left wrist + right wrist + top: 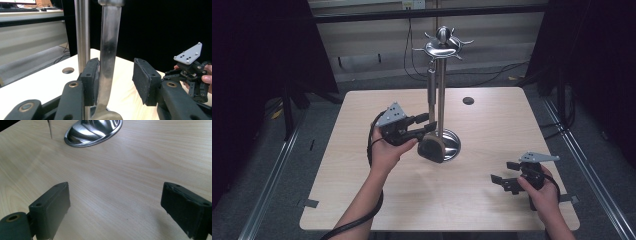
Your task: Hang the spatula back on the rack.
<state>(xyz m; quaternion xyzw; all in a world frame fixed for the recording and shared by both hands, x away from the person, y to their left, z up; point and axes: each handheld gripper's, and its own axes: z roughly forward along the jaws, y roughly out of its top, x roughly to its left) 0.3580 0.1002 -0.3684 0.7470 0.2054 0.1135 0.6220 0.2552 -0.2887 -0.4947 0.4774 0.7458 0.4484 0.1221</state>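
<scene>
Utensil [432, 107] hangs from a hook on the stand's top ring [443, 46], its dark head [432, 148] low over the stand's round base [451, 144], roughly mid-table. In the left gripper view its flat steel handle [108, 50] sits between your left gripper's [426, 125] pads: one pad touches or nearly touches it, the other stands clear. So the jaws are part open, nothing clamped.

Risks from here, my read:
- Back out crooked and the near pad drags the handle. It swings and may knock the pole [82, 35] or slip off its hook.
- The pole is right behind the handle, just beside the near pad. Push forward and you hit it; the stand could rock or slide on the table [362, 200].
- Can't tell from these views how deep the hook holds, so treat the hang as loose.

Around it: the other hooks on the ring look bare. A round cable hole [468, 100] sits near the far edge, well clear. Your right gripper [507, 176] is near the front right corner, jaws wide, nothing between them, table only below, well away from the stand. Nothing blocks a straight pull back toward the front left.
</scene>
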